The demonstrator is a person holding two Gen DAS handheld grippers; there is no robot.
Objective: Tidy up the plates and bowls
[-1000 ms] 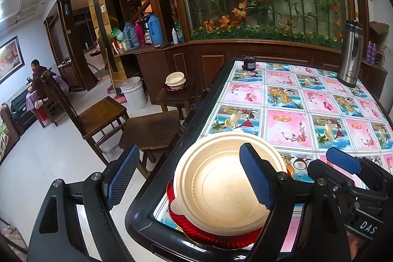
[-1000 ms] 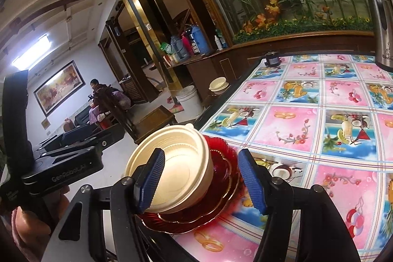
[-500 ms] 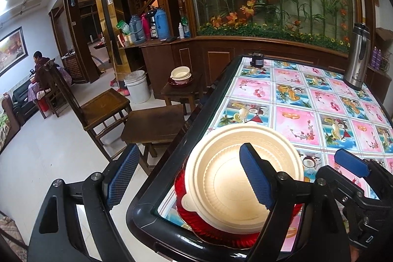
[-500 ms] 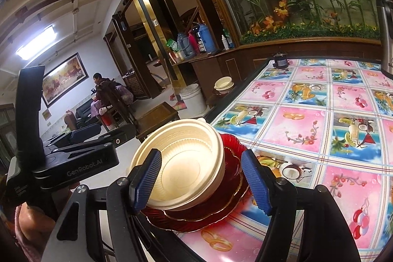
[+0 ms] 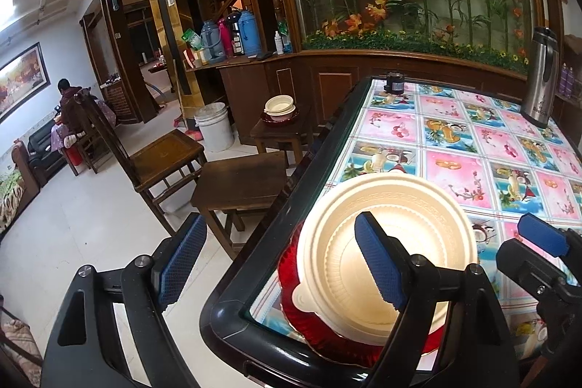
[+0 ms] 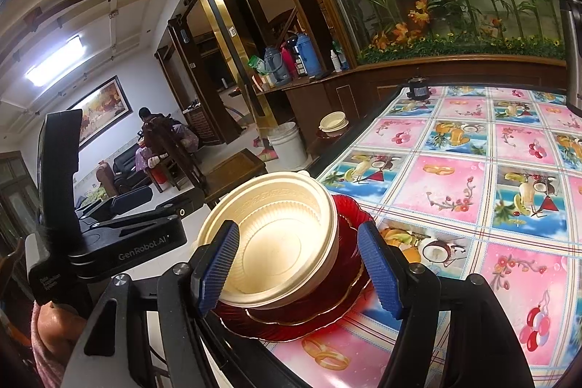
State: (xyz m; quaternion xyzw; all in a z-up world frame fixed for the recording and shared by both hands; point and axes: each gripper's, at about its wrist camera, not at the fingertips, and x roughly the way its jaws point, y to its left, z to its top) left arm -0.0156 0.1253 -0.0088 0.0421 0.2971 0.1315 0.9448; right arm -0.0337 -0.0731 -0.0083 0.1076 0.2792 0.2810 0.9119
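Observation:
A cream bowl point(image 5: 393, 242) sits on stacked red plates point(image 5: 316, 333) at the near left corner of the table point(image 5: 225, 322). My left gripper point(image 5: 280, 264) is open and empty, off the table's corner, with its right finger over the bowl. My right gripper point(image 6: 302, 268) is open, its fingers on either side of the bowl point(image 6: 276, 242) and red plates point(image 6: 345, 308), above them. A second stack of cream bowls on a red plate point(image 5: 280, 108) sits on a small wooden table beyond.
A steel thermos point(image 5: 542, 79) and a small dark jar point(image 5: 394, 82) stand at the table's far end. Wooden stools and a chair point(image 5: 160, 155) stand left of the table, with a white bucket point(image 5: 214, 126) behind.
Both grippers have shifted slightly, so the bowl and plates now sit a little further right in the left wrist view. Both stay open.

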